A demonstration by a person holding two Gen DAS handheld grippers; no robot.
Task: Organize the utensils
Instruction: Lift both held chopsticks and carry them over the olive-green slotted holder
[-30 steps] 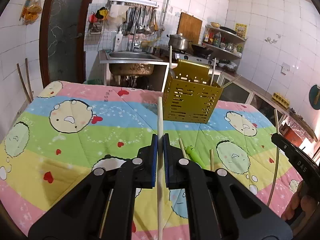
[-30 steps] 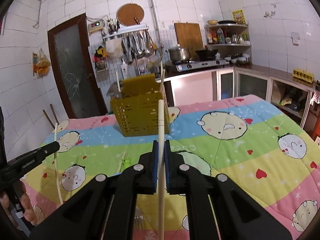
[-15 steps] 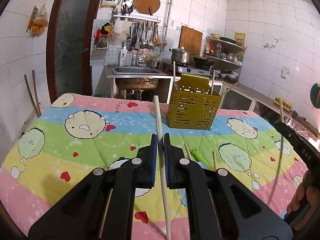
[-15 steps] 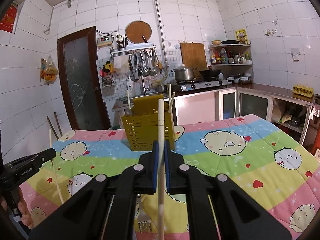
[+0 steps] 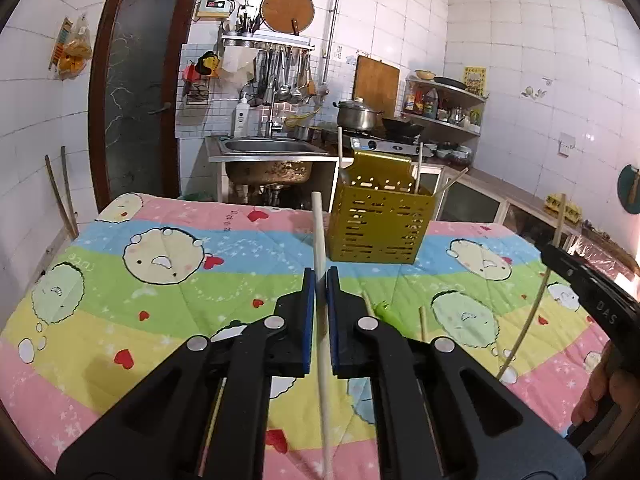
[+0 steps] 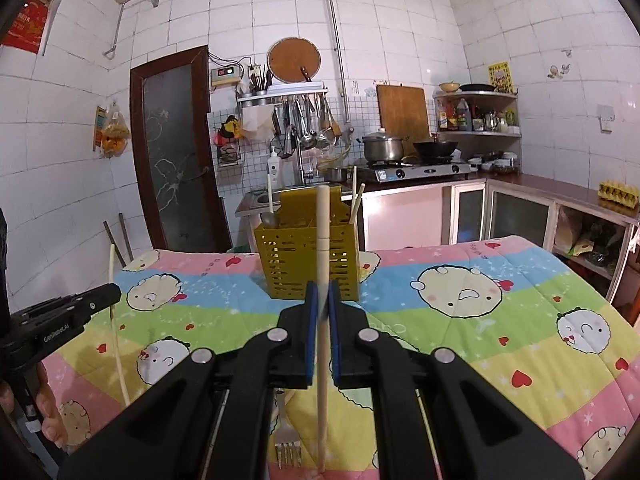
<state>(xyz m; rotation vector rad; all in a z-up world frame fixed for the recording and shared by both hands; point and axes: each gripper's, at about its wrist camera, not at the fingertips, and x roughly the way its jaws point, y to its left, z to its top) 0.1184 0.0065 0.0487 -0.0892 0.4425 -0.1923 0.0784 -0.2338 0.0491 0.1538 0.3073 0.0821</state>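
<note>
Left tongs: clenched on a pale chopstick that rises upright between the blue pads, its tip level with the upper half of the yellow utensil basket. The basket stands toward the far edge of the desk, on the cartoon-print quilt; two chopsticks and a spoon handle already stick out of it. Open quilt lies to the left of the tongs as far as the desk's left edge. Just right of the tongs, a green-handled utensil and loose chopsticks lie on the quilt, between tongs and basket. At the right border the other tongs show, carrying a thin chopstick.

Right tongs: clenched on a second chopstick, upright and directly in front of the basket, overlapping its front wall in this view. A fork lies on the quilt under the tongs. Bare quilt runs to the right as far as the desk's right edge. Beyond the far edge stand the sink and stove counter.
</note>
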